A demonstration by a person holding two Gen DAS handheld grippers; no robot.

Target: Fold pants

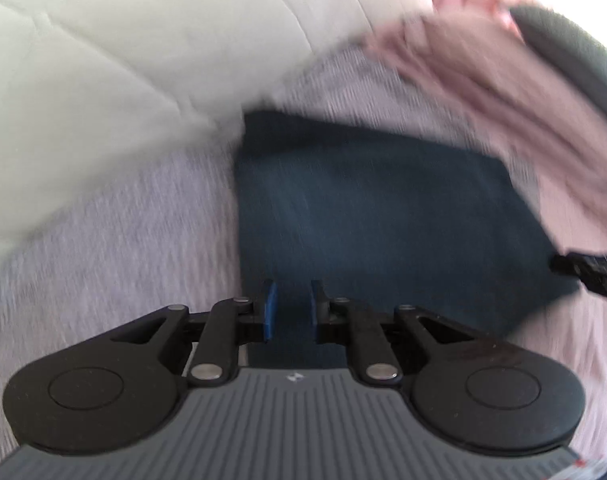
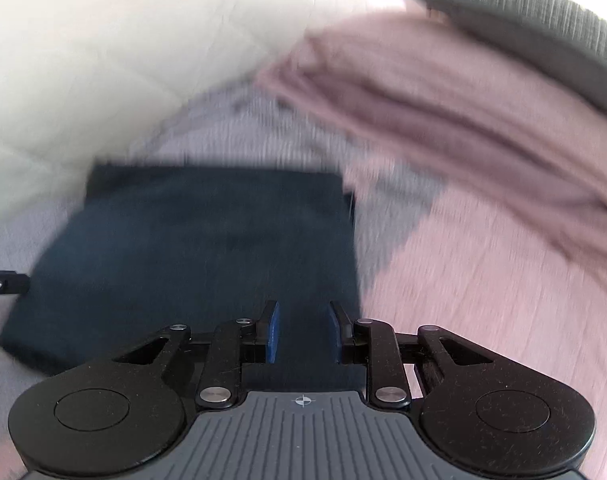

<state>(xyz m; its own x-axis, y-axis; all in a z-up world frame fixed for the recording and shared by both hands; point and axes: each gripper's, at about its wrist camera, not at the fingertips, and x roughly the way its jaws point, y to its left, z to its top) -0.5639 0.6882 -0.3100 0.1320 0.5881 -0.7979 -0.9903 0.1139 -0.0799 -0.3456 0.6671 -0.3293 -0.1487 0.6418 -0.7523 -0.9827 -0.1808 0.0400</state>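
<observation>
Bedsheet under folded pants, seemingly between parted fingers.

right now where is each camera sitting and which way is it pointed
Left wrist: sits on the left gripper, facing forward and down over the folded dark blue pants on the bed cover; its blue pads stand apart; the right gripper's tip pokes in at right.
Right wrist: sits on the right gripper, looking over the pants from their right side; pads apart; the left gripper's tip shows at left.
Shared: pants, pink cloth, white quilt, grey cushion.
</observation>
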